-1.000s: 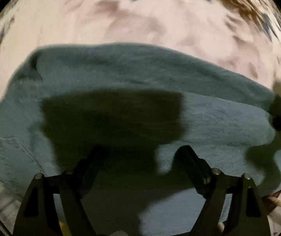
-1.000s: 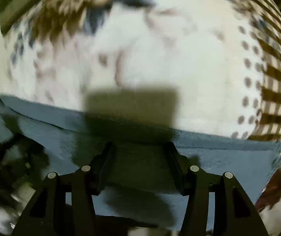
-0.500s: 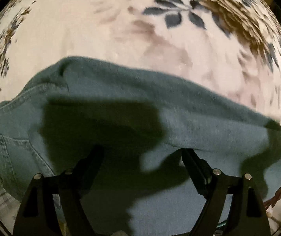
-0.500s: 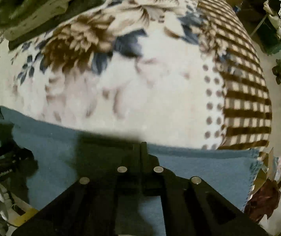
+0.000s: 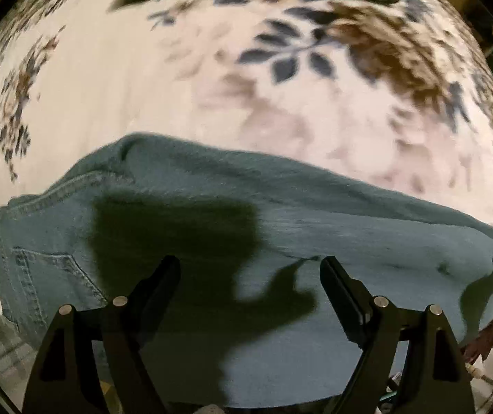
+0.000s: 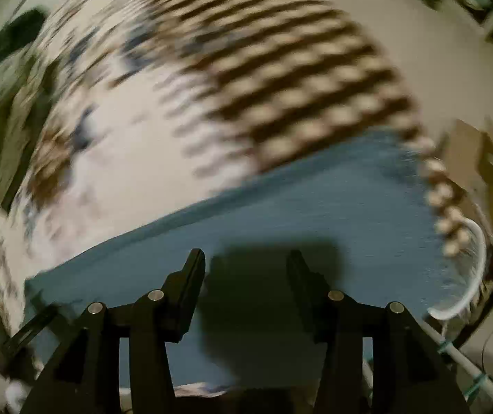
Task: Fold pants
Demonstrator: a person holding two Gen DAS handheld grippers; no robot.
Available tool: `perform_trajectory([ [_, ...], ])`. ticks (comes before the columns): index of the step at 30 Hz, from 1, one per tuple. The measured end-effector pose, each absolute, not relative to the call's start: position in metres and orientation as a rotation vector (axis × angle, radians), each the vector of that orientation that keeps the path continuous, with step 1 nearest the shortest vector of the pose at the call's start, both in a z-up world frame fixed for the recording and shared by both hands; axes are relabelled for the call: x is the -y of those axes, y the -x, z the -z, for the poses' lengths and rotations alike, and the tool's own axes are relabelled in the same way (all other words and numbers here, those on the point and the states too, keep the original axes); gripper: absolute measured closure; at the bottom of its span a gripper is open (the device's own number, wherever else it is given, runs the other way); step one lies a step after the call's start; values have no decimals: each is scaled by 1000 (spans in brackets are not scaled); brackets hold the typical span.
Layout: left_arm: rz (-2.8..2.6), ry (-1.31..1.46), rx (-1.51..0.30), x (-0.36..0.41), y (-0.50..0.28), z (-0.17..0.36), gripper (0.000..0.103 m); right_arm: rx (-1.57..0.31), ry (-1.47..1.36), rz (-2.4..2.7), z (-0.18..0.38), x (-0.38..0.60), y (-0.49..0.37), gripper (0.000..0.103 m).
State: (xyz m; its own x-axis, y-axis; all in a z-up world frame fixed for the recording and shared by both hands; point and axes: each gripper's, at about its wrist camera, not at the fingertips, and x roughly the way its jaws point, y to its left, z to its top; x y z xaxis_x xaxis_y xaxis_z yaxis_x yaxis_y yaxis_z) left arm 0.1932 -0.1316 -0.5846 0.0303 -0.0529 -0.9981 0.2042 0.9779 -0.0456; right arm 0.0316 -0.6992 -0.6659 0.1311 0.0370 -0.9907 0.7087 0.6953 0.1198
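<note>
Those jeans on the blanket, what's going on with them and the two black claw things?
A person is folding the jeans using a handheld gripper in each hand. The jeans lie flat on a flowered blanket. The left gripper hangs open over the pocket end, and the right gripper hangs open over the leg end. Neither is holding any cloth. The right view is blurred, so that hand seems to be moving.
</note>
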Motion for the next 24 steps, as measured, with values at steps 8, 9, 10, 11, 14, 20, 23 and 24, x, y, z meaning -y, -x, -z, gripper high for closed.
perform_trajectory([
  [8,224,-214,-1502,171,-185,607,20,-1419,-549,689,688,801,-10,51],
  [9,221,-222,-1500,170,-180,611,20,-1421,-567,680,695,809,-13,51],
  [10,221,-221,-1500,163,-174,616,20,-1421,-576,679,697,813,-11,52],
  [11,220,-217,-1500,159,-174,618,20,-1406,-575,671,697,816,-9,68],
  [14,219,-217,-1504,165,-184,615,20,-1356,-456,673,695,783,-31,87],
  [20,213,-242,-1499,180,-191,607,20,-1254,-412,706,675,771,-47,87],
  [23,204,-237,-1505,187,-183,594,20,-1392,-507,684,705,786,-56,77],
  [24,208,-235,-1505,188,-183,590,20,-1389,-544,682,707,778,-57,71],
])
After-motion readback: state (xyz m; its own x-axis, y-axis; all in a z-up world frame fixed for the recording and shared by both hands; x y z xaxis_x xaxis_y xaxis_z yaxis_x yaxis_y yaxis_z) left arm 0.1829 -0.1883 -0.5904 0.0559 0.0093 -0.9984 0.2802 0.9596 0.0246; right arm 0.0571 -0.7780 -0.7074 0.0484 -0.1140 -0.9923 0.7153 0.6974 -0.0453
